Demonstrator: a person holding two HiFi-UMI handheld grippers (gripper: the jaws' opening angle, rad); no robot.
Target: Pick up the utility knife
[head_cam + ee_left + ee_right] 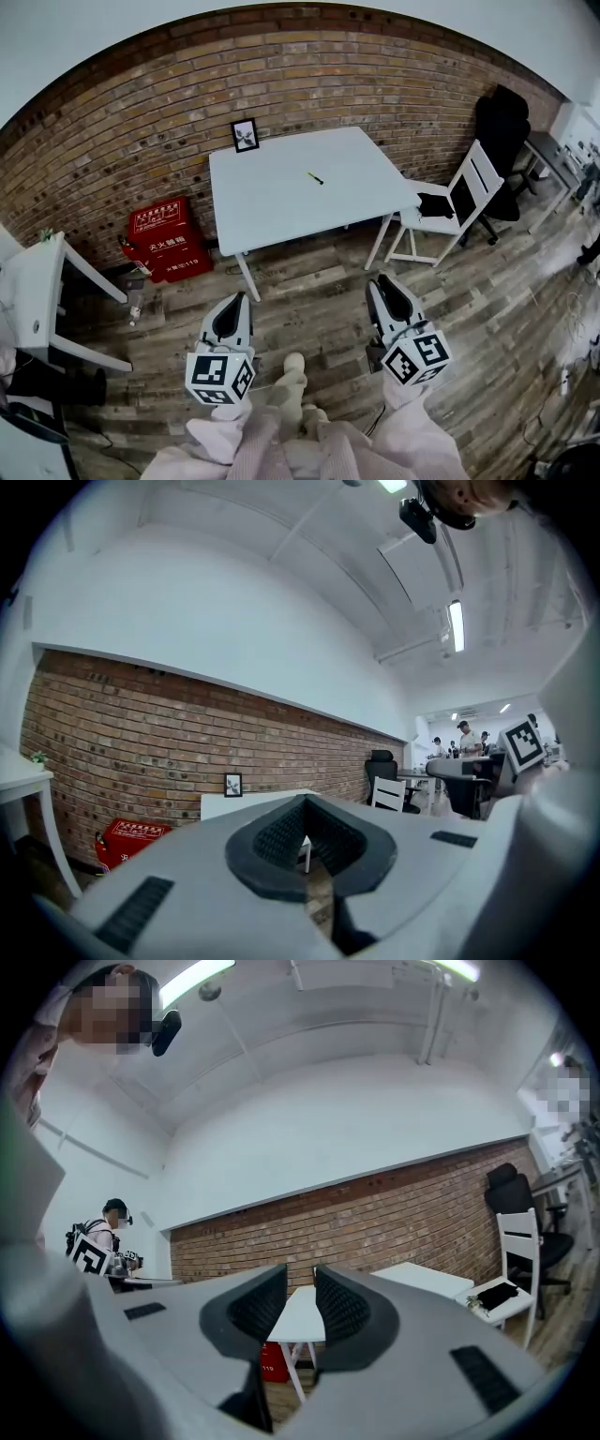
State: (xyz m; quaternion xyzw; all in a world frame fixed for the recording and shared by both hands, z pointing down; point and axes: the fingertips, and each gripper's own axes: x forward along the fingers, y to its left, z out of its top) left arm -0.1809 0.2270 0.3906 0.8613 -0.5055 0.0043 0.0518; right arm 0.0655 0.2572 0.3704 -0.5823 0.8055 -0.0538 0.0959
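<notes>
The utility knife (315,177), small, yellow and black, lies on the white table (281,202) by the brick wall, right of the table's middle. Both grippers are held low over the wooden floor, well short of the table and far from the knife. My left gripper (240,298) has its jaws shut with nothing in them; in the left gripper view its tips (305,803) meet. My right gripper (381,283) is open, and a clear gap shows between its pads (300,1288) with the table (302,1321) seen through it. Neither gripper view shows the knife.
A small framed picture (245,134) stands at the table's back left corner. A red fire box (167,239) sits on the floor to the left, a white chair (455,204) and a black office chair (502,122) to the right. Another white table (37,291) is at far left.
</notes>
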